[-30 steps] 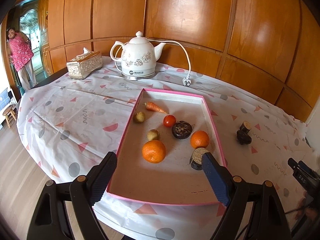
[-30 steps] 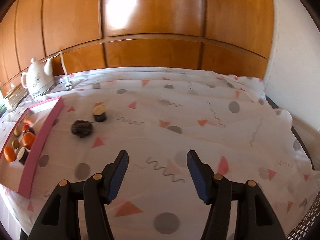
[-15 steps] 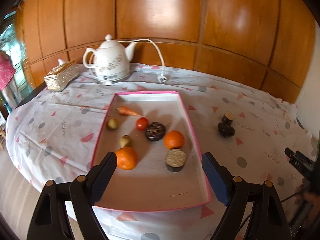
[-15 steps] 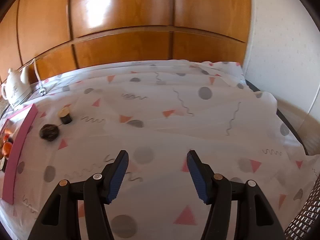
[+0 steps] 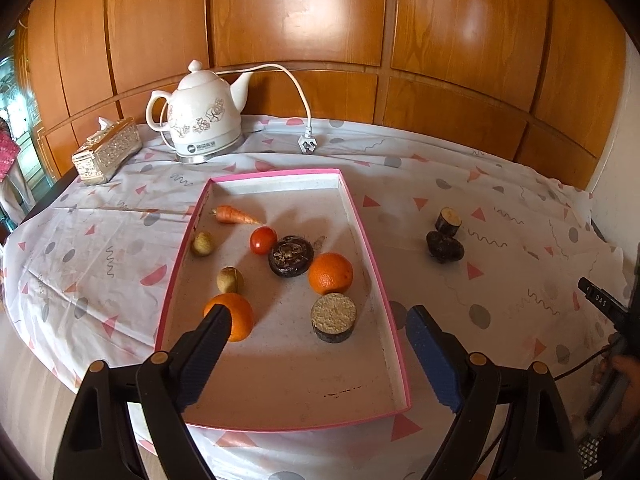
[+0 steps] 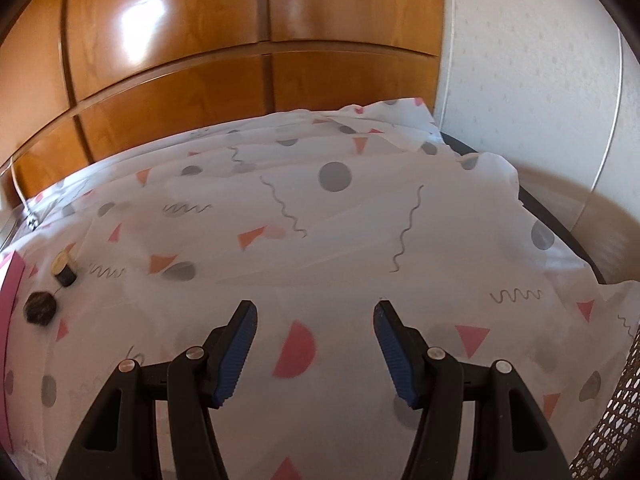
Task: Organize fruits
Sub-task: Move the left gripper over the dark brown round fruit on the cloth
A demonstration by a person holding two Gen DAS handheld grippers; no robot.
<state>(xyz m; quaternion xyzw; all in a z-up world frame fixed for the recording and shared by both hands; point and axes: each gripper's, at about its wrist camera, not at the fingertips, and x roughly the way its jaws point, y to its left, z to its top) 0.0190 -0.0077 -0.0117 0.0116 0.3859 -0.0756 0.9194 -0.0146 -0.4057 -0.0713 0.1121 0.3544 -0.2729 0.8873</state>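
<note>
A pink-rimmed tray [image 5: 362, 236] holds two oranges [image 5: 330, 273] [image 5: 236, 314], a carrot [image 5: 236, 216], a tomato [image 5: 263, 240], two small brownish fruits [image 5: 202, 243], a dark round fruit [image 5: 291, 256] and a cut dark piece [image 5: 333, 317]. Two more dark pieces [image 5: 445, 246] [image 5: 448, 220] lie on the cloth right of the tray. My left gripper [image 5: 318, 318] hovers over the tray's near half, its jaws opening, its pads pressing on nothing. My right gripper [image 6: 316, 312] is open over bare cloth; the dark pieces [image 6: 39, 307] [image 6: 64, 270] sit far to its left.
A white kettle [image 5: 200, 120] with its cord and plug [image 5: 307, 145] and a tissue box [image 5: 107, 155] stand at the back of the table. Wood panelling runs behind. A hand with a black tool [image 5: 608, 308] shows at the right edge. A white wall [image 6: 540, 80] is on the right.
The left view has swung so the tray now sits more centred and square-on, and the left jaws stand a little wider. The right view has swung rightward; tray and dark pieces slid to its left edge.
</note>
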